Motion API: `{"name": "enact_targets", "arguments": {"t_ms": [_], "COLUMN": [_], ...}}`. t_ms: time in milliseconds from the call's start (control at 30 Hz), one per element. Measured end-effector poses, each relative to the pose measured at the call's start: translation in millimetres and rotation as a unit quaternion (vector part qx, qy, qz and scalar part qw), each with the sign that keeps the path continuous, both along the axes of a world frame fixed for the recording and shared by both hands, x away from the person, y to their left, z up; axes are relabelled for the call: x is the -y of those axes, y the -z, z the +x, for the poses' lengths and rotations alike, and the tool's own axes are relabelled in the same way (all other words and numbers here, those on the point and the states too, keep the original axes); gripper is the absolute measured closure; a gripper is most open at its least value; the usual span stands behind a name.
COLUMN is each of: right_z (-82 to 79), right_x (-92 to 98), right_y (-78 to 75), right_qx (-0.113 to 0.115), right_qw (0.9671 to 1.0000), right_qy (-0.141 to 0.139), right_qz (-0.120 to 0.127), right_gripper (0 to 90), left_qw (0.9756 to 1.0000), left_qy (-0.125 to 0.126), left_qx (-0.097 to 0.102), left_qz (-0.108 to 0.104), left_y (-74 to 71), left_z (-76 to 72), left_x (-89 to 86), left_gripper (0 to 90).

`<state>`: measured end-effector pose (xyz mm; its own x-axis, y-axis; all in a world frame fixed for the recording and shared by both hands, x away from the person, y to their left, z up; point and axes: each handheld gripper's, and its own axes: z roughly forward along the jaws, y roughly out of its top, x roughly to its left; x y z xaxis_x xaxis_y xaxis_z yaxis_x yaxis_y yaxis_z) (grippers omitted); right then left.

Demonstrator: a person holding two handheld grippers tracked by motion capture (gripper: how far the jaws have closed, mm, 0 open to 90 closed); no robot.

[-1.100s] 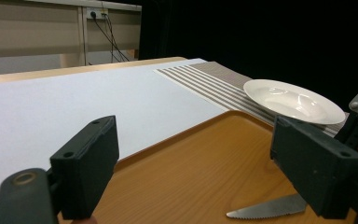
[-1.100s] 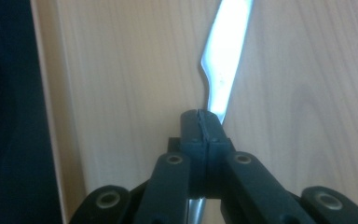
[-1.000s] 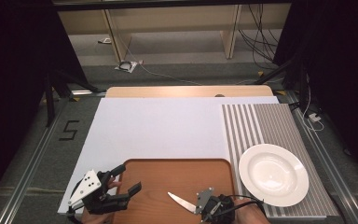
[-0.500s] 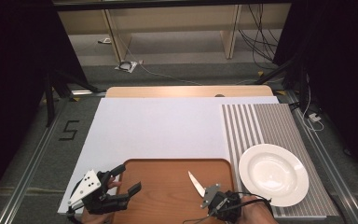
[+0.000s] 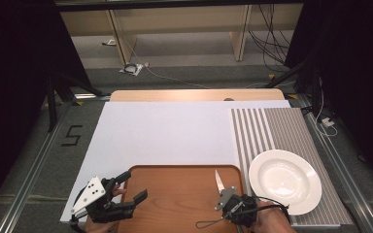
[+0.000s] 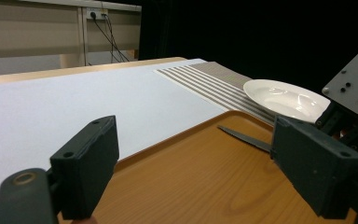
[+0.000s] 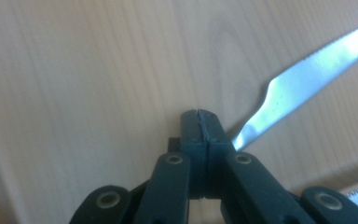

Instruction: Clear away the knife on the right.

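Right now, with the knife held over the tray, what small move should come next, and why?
Probably carry the knife a little right, toward the white plate. The right hand-held gripper is shut on it above the wooden tray; the blade points away, and the plate lies just beside the tray. The left hand-held gripper is open.

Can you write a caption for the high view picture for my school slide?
Right gripper holding a knife over a wooden tray, beside a white plate.

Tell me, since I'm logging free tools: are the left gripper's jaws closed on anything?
No: in its own view the left gripper has its jaws spread wide with only the wooden tray between them.
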<state>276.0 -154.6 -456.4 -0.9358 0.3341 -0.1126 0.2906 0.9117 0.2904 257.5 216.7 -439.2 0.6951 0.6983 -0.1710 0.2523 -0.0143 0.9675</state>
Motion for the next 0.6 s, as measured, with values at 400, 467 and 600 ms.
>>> {"name": "enact_targets", "arguments": {"t_ms": [400, 467, 600], "right_z": [5.6, 5.5, 5.2], "right_x": [12.3, 14.3, 16.7], "right_y": [-0.2, -0.5, -0.9], "right_qx": [0.002, 0.000, -0.002], "right_qw": [0.9996, 0.9995, 0.9993], "right_qy": [0.026, 0.031, 0.036], "right_qz": [-0.011, -0.009, -0.005], "right_gripper": [90.0, 90.0, 90.0], "left_qw": [1.0000, 1.0000, 1.0000], "left_qy": [0.000, 0.000, 0.000], "left_qx": [0.000, 0.000, -0.001], "left_qz": [0.000, 0.000, 0.000], "left_y": [-0.1, 0.0, 0.0], "left_z": [-0.1, 0.0, -0.1], "left_x": [-0.3, -0.2, -0.3], "left_gripper": [15.4, 15.3, 15.4]}}
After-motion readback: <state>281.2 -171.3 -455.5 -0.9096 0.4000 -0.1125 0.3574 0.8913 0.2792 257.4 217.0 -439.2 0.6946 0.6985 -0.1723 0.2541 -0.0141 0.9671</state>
